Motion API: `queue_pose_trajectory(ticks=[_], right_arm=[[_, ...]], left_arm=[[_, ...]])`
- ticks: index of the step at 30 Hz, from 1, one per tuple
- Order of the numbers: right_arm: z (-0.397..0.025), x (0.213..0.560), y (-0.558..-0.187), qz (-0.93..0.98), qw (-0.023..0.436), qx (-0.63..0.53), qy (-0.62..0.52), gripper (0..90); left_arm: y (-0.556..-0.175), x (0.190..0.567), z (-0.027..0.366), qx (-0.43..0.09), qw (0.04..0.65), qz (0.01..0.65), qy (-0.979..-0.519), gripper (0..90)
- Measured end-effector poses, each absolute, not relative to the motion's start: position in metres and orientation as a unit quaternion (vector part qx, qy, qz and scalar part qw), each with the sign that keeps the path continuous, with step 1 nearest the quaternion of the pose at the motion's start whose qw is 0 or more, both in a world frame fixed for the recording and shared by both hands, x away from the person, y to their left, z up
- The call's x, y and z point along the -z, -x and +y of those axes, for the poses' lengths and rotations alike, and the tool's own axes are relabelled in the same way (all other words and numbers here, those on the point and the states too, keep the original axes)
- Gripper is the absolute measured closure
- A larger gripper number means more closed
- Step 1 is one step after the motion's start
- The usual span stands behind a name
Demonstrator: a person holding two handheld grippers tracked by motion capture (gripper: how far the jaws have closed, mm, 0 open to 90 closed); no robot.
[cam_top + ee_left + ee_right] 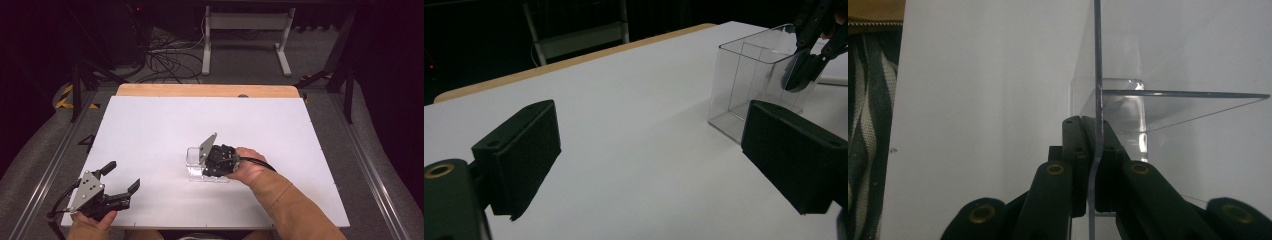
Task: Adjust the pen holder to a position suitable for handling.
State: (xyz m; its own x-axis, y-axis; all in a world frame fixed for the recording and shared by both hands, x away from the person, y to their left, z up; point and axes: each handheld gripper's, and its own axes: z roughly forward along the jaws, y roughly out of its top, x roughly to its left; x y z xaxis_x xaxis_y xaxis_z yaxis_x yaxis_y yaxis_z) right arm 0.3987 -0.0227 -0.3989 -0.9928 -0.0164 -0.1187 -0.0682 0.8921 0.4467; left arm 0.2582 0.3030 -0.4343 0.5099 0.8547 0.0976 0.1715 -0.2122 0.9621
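Note:
A clear plastic box [192,162] stands upright on the white tabletop [200,120], a little right of the middle. My right gripper [210,167] reaches over it from the right, jaws shut on one of its walls. In the right gripper view that thin wall of the box [1128,105] runs straight up between the closed jaws of the right gripper [1096,145]. My left gripper [121,176] is at the front left corner, open and holding nothing. Its own view has the left gripper [654,145] spread wide, with the box [754,75] and the right gripper [811,55] beyond.
A wooden strip [207,90] borders the table's far edge. Behind it on the floor are a white desk frame [245,30] and loose cables [170,55]. Metal rails [365,165] run along both sides. Striped clothing [868,125] lies at the near edge.

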Motion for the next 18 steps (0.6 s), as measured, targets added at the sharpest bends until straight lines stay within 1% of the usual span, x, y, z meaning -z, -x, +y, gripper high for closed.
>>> queue_pose_trajectory(ticks=[18], right_arm=[[-0.0241,0.3998,-0.3995,0.971,0.052,-0.233,0.031,86.7]], left_arm=[[-0.2581,0.4345,0.3027,-0.331,0.51,0.365,-0.705,9.5]])
